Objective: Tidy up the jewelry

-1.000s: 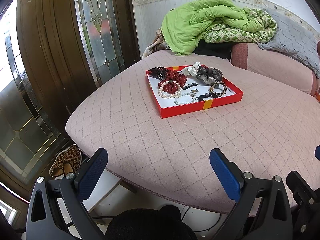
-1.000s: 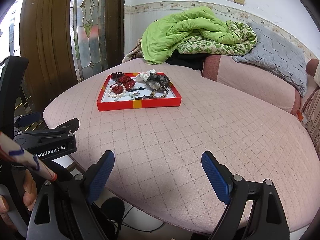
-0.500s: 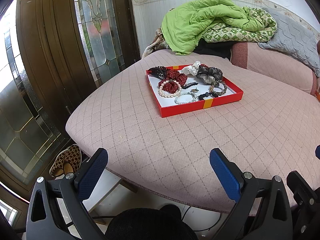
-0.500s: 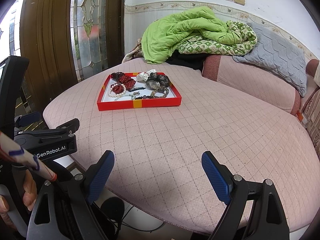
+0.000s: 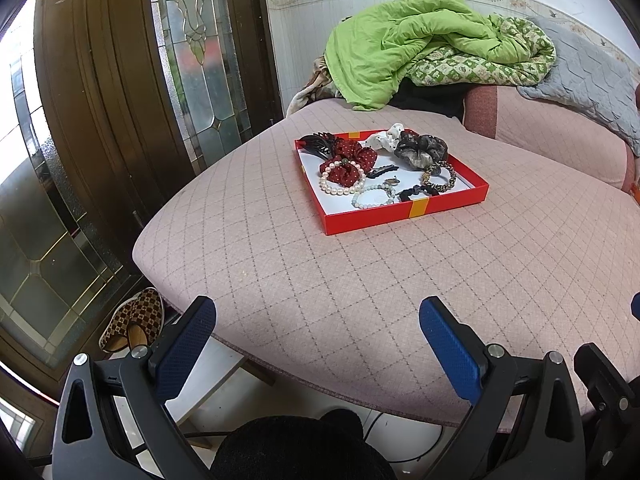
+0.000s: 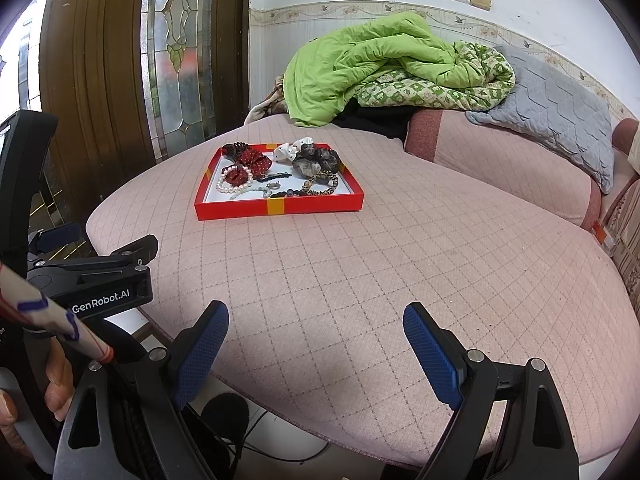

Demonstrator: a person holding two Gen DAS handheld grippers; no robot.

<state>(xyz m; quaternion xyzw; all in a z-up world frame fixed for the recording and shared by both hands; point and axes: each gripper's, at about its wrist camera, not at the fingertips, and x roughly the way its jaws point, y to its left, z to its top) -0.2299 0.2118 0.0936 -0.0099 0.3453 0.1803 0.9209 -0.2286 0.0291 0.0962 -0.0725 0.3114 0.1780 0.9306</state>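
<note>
— Where's the jewelry?

— In the red tray (image 5: 400, 216) on the pink bed (image 5: 360, 280), well ahead of both tongs: a pearl bracelet (image 5: 340, 186), scrunchies, clips (all jumbled together).

— And the tongs?

— The left gripper (image 5: 318, 338) gapes wide, holding nothing. The right gripper (image 6: 316, 344) likewise, jaws spread over bare quilt.

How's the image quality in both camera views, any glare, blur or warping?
Left wrist view: sharp, soft daylight, bright glare at the glass door, heavy fisheye bending with dark corners. Right wrist view: equally sharp, red tray crisp, same edge warping.
</note>
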